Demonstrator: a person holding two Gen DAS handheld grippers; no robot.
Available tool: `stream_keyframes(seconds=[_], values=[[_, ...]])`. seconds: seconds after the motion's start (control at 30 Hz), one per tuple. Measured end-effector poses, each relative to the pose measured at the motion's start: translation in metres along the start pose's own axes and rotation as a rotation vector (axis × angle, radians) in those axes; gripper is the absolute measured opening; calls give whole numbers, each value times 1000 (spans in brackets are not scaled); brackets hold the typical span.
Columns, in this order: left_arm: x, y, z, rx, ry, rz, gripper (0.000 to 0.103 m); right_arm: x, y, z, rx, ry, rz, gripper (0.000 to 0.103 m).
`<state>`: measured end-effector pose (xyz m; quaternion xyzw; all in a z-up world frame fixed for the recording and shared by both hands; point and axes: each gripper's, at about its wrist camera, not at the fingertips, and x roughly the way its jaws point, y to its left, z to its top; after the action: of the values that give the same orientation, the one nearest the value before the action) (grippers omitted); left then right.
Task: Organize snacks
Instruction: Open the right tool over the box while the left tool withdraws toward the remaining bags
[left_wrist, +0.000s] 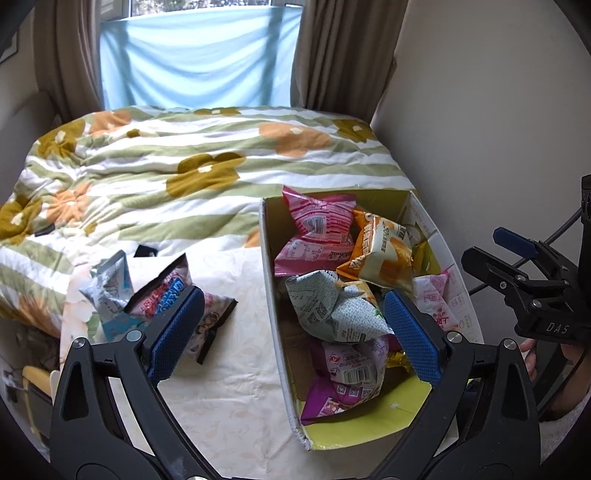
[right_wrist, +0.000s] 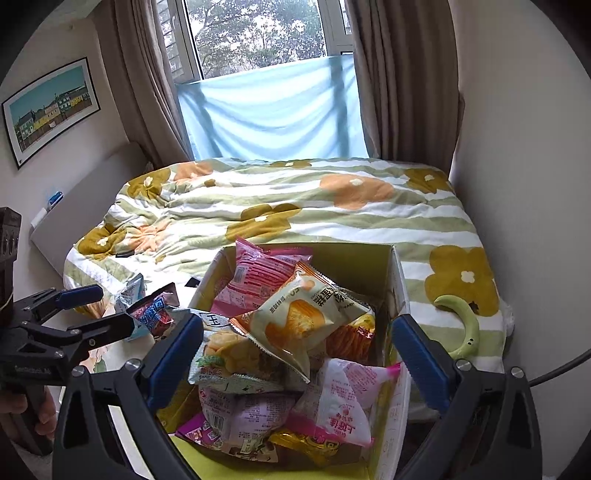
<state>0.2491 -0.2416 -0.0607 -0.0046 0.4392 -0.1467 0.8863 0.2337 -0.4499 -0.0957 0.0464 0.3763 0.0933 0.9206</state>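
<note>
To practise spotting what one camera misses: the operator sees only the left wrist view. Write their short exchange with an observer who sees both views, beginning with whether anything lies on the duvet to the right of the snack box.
Operator: Does anything lie on the duvet to the right of the snack box?
Observer: Yes. A pale green crescent-shaped object lies on the floral duvet, apart from the cardboard box.
Operator: I only see the right gripper from the side. Is it holding anything?
Observer: No. The right gripper is wide open above the box and grips nothing.
</note>
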Motion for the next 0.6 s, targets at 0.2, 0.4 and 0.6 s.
stream_keyframes(seconds=[0.2, 0.4, 0.6], values=[[-37, 18, -5, -13, -49, 31, 97, -22, 16, 1, -19, -25, 7, 102], [-72, 56, -19, -39, -87, 101, 97, -34, 46, 5, -13, -51, 71, 102], [-87, 116, -30, -87, -78, 128, 97, -27, 87, 5, 6, -85, 111, 102]])
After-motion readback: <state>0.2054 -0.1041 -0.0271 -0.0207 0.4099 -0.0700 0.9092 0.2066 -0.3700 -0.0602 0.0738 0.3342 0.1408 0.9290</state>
